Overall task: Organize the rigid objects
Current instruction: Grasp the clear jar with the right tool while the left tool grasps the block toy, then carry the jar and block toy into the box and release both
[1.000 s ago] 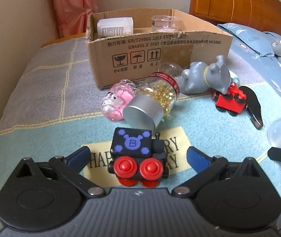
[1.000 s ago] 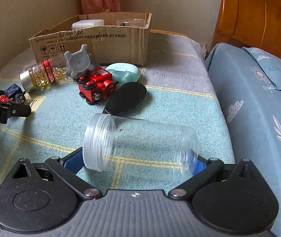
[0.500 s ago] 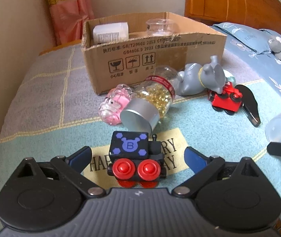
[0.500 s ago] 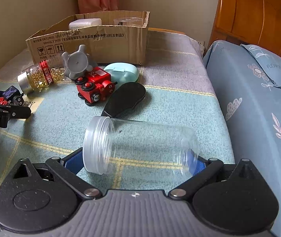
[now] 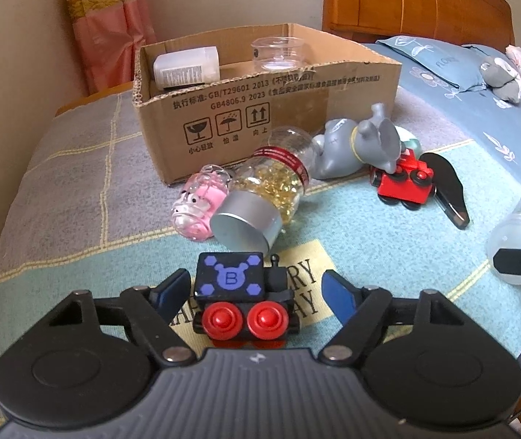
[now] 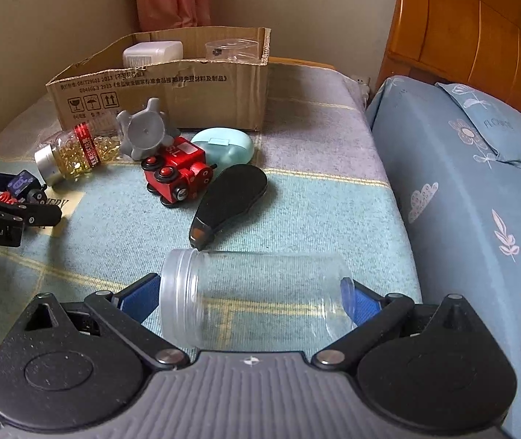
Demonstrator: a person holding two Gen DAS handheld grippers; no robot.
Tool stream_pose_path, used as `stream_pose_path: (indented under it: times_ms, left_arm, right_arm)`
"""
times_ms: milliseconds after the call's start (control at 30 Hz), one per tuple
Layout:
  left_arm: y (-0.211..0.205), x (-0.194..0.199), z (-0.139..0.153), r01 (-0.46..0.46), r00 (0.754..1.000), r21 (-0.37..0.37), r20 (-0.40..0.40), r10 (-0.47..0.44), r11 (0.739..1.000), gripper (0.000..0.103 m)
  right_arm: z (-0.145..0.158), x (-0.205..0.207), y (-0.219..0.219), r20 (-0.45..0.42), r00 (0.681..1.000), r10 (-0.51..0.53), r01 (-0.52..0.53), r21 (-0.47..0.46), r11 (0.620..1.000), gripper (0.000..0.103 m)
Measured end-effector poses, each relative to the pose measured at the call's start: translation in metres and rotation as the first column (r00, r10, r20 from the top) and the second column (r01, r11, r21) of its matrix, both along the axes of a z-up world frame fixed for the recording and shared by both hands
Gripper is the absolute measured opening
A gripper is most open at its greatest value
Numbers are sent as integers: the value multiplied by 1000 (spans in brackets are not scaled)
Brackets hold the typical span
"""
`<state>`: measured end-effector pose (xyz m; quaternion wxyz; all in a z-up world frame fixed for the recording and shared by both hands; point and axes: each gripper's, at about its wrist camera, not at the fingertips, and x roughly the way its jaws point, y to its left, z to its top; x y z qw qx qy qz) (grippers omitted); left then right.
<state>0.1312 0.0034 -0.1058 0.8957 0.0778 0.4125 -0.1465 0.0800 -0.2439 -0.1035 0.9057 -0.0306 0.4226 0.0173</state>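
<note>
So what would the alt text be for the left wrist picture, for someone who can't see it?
The open left gripper straddles a small black toy train with red wheels on a blanket. Beyond lie a capsule bottle, a pink figurine, a grey elephant toy, a red toy train and an open cardboard box.

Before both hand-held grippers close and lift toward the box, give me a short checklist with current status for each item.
1. Black toy train sits between the left hand-held gripper fingers: ok.
2. Left fingers touching the train: cannot tell; a gap shows on its right side.
3. Clear jar lies sideways between the right hand-held gripper fingers: ok.
4. Right grip firm on the jar: cannot tell.
5. Cardboard box open on top, with room beside the white bottle and clear cup: ok.
</note>
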Motion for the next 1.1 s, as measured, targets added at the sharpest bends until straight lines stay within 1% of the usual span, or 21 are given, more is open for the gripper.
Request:
stream_pose_path:
  times_ms: [133, 200, 233, 267, 333, 367, 400, 500, 733, 933, 1100]
  left_arm:
    - [0, 0, 1, 6, 1000, 4, 0, -6, 1000, 76]
    - [0, 0, 2, 10, 1000, 5, -2, -10, 1000, 76]
    - [1, -1, 3, 13, 1000, 5, -2, -13, 1000, 73]
    - [1, -1, 4, 17, 1000, 4, -5, -17, 1000, 67]
    - [3, -1, 5, 22, 1000, 0, -10, -22, 1000, 60]
    - [4, 0, 6, 23, 1000, 1, -9, -23, 1000, 53]
    - [5, 0, 6, 22, 1000, 6, -8, -22, 1000, 50]
    - [8, 2, 8, 37, 999, -9, -25, -37, 999, 50]
    - [11, -3, 20, 91, 995, 8, -40, -90, 996, 50]
    - [12, -7, 48, 150, 988, -8, -42, -150, 989, 50]
    - [10, -2, 74, 179, 984, -21, -11, -179, 984, 50]
  right_arm:
    - [2, 0, 3, -17, 1000, -3, 3, -30, 1000, 103]
    - [3, -1, 4, -26, 1000, -1, 0, -38, 999, 101]
    - [4, -1, 5, -30, 1000, -1, -1, -43, 999, 98]
    - [4, -1, 5, -32, 999, 0, -2, -52, 999, 96]
    - [5, -1, 6, -38, 999, 7, -9, -60, 998, 96]
    - [5, -2, 6, -39, 999, 11, -14, -62, 998, 96]
    - [6, -2, 7, -38, 999, 17, -19, -65, 998, 96]
    - [8, -4, 8, -34, 999, 36, -39, -70, 997, 96]
    - [23, -4, 4, -8, 995, 95, -95, -59, 994, 96]
    - [42, 3, -2, 20, 988, 156, -157, 6, 988, 96]
    - [65, 16, -3, 68, 974, 214, -217, 30, 976, 96]
